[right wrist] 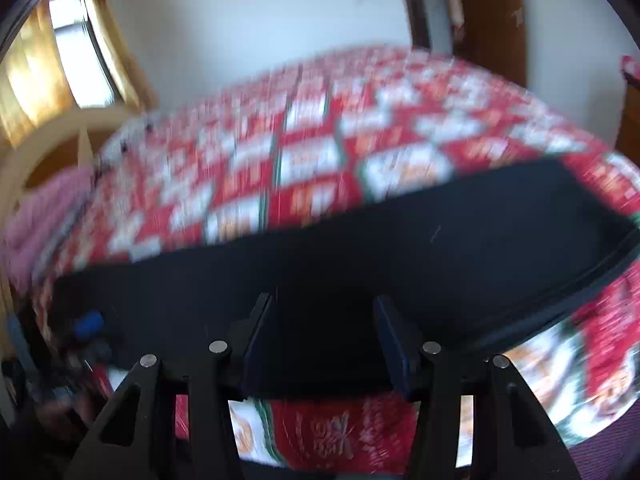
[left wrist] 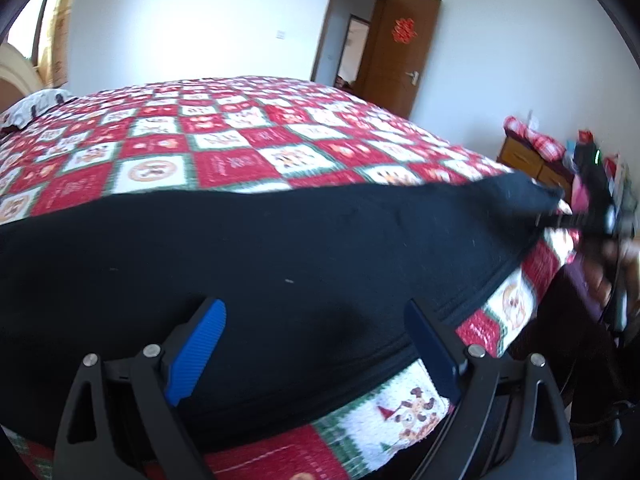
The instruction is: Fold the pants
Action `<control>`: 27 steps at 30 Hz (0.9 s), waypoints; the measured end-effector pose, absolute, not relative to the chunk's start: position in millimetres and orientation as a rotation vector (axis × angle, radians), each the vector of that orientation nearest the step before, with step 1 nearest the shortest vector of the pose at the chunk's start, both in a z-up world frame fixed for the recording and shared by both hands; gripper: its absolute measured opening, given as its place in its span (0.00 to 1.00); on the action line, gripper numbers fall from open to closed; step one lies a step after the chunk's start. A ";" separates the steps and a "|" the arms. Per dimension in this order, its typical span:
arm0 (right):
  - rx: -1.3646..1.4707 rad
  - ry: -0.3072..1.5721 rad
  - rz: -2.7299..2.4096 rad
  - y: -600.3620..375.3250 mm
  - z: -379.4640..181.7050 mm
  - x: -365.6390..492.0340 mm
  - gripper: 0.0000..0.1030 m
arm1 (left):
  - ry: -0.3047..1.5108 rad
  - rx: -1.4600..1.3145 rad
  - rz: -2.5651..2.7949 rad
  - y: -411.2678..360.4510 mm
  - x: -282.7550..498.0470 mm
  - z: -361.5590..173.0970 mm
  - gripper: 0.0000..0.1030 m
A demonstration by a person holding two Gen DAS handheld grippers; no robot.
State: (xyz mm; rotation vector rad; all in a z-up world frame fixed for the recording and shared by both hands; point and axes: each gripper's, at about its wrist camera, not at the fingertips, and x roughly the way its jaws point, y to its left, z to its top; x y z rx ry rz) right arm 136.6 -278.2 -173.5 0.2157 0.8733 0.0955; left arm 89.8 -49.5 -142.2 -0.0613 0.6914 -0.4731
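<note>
Black pants (left wrist: 260, 264) lie flat in a long band across the near side of a bed with a red, white and green patchwork quilt (left wrist: 224, 136). My left gripper (left wrist: 316, 320) is open, its blue pads (left wrist: 198, 352) spread over the pants' near edge, holding nothing. My right gripper (left wrist: 588, 216) shows blurred at the pants' right end in the left wrist view. In the blurred right wrist view the pants (right wrist: 360, 252) stretch across the quilt (right wrist: 304, 152) and my right gripper (right wrist: 324, 312) is open above their near edge. My left gripper (right wrist: 88, 328) shows at far left there.
A brown door (left wrist: 400, 52) stands open in the white wall behind the bed. A wooden cabinet (left wrist: 524, 160) with red clutter stands at the right. A pillow (left wrist: 36, 104) and headboard lie at far left. A pink blanket (right wrist: 36, 216) lies by the window side.
</note>
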 end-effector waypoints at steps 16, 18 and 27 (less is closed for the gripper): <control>0.270 0.857 0.567 -120.1 -131.5 227.4 0.48 | 0.664 -0.125 -0.187 40.9 111.7 -149.2 0.91; 0.329 0.925 0.690 -82.4 -134.7 259.8 0.48 | 0.654 -0.091 -0.184 37.5 107.5 -152.0 0.92; 0.377 1.253 0.842 19.8 -179.8 339.1 0.48 | 0.633 -0.012 -0.175 27.7 104.0 -159.3 1.00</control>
